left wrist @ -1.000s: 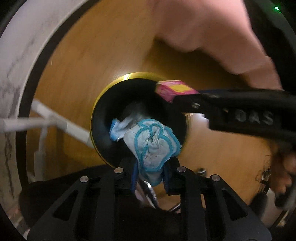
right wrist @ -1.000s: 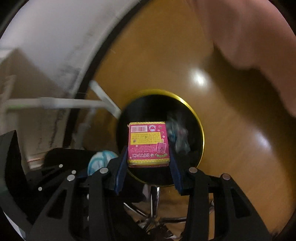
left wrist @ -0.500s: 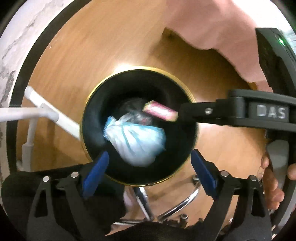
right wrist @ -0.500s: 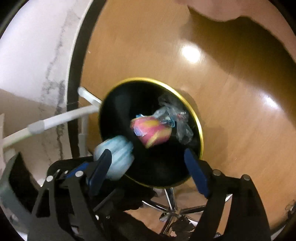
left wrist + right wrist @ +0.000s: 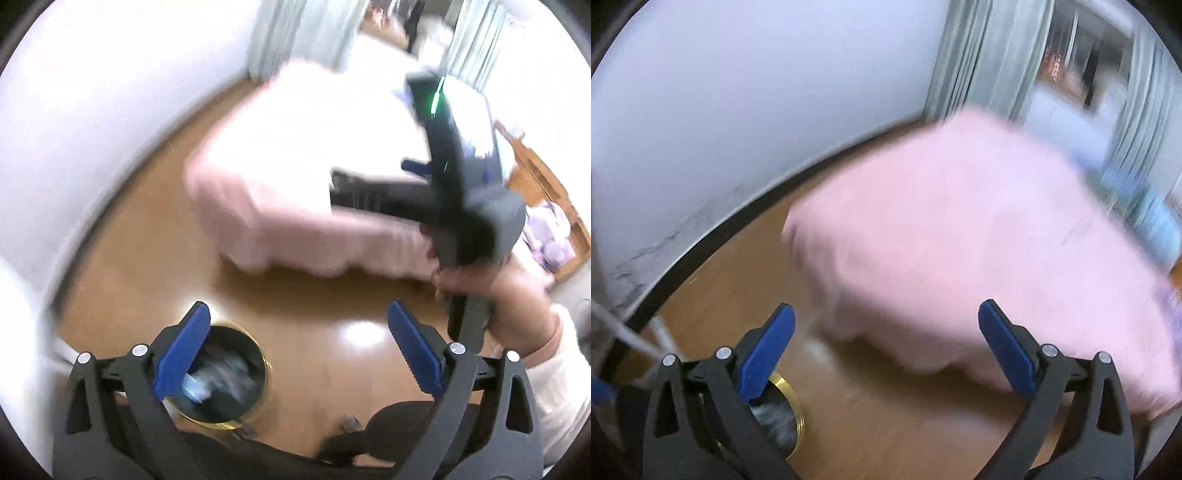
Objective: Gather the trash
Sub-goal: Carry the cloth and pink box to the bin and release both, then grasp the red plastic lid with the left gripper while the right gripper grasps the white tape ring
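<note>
The black trash bin [image 5: 258, 402] with a gold rim stands on the wood floor at the lower left of the left wrist view, with blurred pale blue and white trash [image 5: 218, 376] inside. My left gripper [image 5: 297, 347] is well above the bin, its jaws opening with nothing between them. In the right wrist view only a sliver of the bin [image 5: 786, 413] shows behind the left finger. My right gripper [image 5: 886, 347] is also high above the floor, jaws opening and empty. Its black body [image 5: 461, 192] shows blurred at the upper right of the left wrist view, held by a hand [image 5: 509, 310].
A bed with a pink cover [image 5: 960, 240] fills the middle and right. A white wall [image 5: 738, 110] with a black baseboard runs along the left. White rods [image 5: 635, 339] stand near the bin. A dark chair part [image 5: 391, 421] lies at the bottom edge.
Both grippers opened and dropped the blue-edged cloth and the pink box into the bin. Both then rose and tilted upward, so the bin has slid to the lower left.
</note>
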`<state>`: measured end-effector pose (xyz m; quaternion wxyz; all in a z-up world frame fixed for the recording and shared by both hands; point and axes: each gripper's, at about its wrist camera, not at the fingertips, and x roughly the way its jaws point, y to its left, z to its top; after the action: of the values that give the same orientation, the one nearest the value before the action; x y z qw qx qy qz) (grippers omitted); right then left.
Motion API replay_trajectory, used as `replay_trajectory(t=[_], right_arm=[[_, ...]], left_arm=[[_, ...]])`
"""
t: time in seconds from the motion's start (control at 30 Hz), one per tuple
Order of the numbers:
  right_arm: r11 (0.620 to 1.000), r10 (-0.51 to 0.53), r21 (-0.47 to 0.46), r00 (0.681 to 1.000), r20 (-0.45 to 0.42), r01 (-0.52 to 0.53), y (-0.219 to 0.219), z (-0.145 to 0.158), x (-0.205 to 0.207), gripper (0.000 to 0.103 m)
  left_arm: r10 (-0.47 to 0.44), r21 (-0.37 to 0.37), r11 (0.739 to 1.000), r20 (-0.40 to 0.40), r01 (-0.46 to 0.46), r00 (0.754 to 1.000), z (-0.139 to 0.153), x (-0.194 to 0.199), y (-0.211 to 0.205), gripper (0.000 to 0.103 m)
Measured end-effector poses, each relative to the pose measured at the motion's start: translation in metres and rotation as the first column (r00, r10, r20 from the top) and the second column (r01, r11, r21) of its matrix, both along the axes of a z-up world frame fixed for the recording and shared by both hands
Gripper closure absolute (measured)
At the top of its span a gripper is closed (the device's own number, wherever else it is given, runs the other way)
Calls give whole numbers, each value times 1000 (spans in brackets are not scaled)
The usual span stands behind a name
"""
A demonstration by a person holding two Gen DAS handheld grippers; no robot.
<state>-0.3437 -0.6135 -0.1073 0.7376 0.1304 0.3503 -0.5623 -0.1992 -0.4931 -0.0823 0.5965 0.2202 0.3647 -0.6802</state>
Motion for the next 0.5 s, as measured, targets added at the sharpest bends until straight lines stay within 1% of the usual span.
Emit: replay_trajectory(t=[0.03,0.07,0.1,0.13,0.17,0.2,0.23,0.27,0.3,0.33,0.37,0.4,0.43,0.47,0.5], right_arm=[[998,20,-60,1000,2,-20,12,20,11,7],[995,47,-91,999,22,-45,23,33,21,7],[991,83,-112,995,50,-77,34,45,33,7],[983,141,-129,986,86,-129,46,60,49,7],[974,194,-139,975,110,-178,58,68,63,7],[961,254,-147,959,129,-235,72,75,80,7],[940,328,-151,933,148,-307,90,83,103,7],[920,385,-147,909,161,-364,103,87,121,7],[879,477,-127,859,187,-460,123,90,148,7],[846,533,-108,821,204,-522,135,92,164,7],[798,599,-87,769,223,-597,149,93,184,7],[747,656,-69,716,239,-661,164,93,201,7],[689,708,-43,660,252,-723,181,92,225,7],[643,742,-15,617,262,-766,196,89,243,7],[608,762,9,587,272,-794,205,86,256,7]], left_arm=[[43,-57,997,13,-43,999,24,14,16,8],[81,-90,993,19,-79,996,40,24,28,7],[148,-130,981,31,-143,989,59,42,48,7],[200,-158,969,41,-191,979,72,57,64,7],[280,-187,946,62,-264,958,86,81,89,7],[337,-200,927,80,-316,938,94,96,106,7],[420,-213,895,108,-391,901,100,119,132,7],[478,-217,868,130,-446,869,103,135,151,7],[565,-213,820,165,-530,808,103,158,180,7],[646,-205,762,197,-614,737,102,180,210,7],[716,-195,698,218,-689,664,99,200,241,7],[765,-183,641,228,-746,602,94,215,264,7],[824,-160,555,238,-817,513,88,234,296,7],[858,-137,492,240,-860,453,82,247,317,7],[898,-97,408,224,-908,379,74,263,349,7]])
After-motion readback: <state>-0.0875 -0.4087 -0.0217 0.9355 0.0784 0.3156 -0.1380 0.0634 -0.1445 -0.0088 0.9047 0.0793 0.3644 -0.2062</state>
